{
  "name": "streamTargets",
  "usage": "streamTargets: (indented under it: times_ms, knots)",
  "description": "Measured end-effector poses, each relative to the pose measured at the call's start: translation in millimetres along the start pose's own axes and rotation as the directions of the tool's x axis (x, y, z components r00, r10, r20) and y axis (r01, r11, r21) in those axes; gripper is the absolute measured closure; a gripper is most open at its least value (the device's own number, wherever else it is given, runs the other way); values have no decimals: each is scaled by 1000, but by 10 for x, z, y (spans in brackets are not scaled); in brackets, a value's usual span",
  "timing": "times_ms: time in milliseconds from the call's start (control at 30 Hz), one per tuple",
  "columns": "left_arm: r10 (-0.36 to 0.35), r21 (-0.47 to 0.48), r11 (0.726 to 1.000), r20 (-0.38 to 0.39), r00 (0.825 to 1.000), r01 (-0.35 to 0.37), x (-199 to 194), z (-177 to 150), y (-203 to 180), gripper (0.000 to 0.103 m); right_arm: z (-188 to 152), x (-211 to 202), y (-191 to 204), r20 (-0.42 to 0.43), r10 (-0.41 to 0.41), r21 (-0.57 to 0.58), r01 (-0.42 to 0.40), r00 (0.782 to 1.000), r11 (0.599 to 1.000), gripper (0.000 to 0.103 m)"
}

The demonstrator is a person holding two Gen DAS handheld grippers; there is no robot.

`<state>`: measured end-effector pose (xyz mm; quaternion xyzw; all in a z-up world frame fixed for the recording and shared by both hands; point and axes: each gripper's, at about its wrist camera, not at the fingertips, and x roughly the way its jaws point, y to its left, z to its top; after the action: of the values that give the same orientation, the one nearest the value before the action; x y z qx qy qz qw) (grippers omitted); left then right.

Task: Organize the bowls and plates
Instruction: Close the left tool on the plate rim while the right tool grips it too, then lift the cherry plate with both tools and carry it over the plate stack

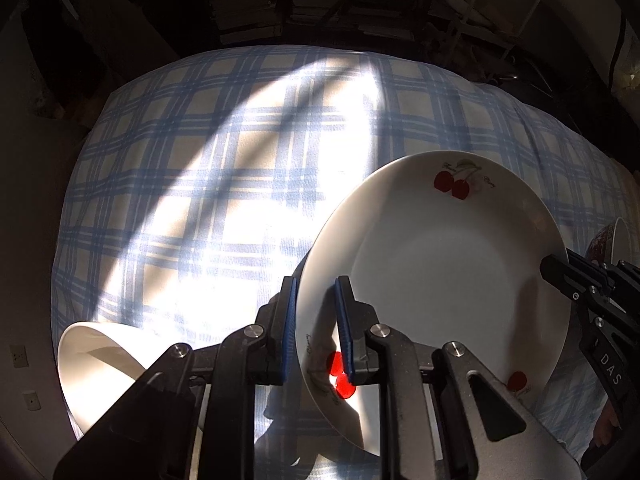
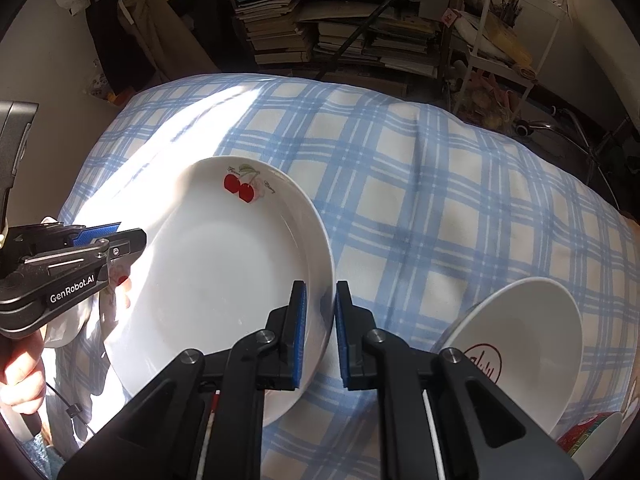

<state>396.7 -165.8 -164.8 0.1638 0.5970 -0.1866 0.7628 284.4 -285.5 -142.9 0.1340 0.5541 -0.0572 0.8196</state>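
A white cherry-print plate [image 1: 440, 264] is held above the blue checked tablecloth [image 1: 224, 184] by both grippers. My left gripper [image 1: 316, 320] is shut on its left rim; it also shows at the left of the right wrist view [image 2: 120, 240]. My right gripper [image 2: 320, 320] is shut on the plate's [image 2: 224, 272] right rim; it also shows at the right of the left wrist view [image 1: 560, 276]. A plain white bowl [image 1: 96, 376] lies tilted at lower left. A white bowl with a red logo [image 2: 520, 352] sits at the right.
A patterned red bowl [image 1: 604, 240] shows at the right edge, and a red patterned dish [image 2: 592, 432] peeks out at lower right. Shelves of stacked books [image 2: 328, 24] and a white wire rack [image 2: 516, 36] stand beyond the table's far edge. Strong sunlight crosses the cloth [image 2: 440, 184].
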Motion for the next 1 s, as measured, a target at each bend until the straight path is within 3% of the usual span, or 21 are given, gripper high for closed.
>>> streamTargets:
  times_ms: [167,433,1000]
  knots:
    - [-14,2,1000,9,1000,14,-148,-86,-1,85,-52,-130,-78,34,59,44,-61,998,997,95]
    - [-27,-6,1000,19,999,28,-447,-147,-57,85,-136,-412,-89,51,77,65,-81,996,995,95]
    - [-19,52,998,53,998,16,-1081,-875,-407,85,-808,-1094,-123,83,61,77,-67,995,995,94]
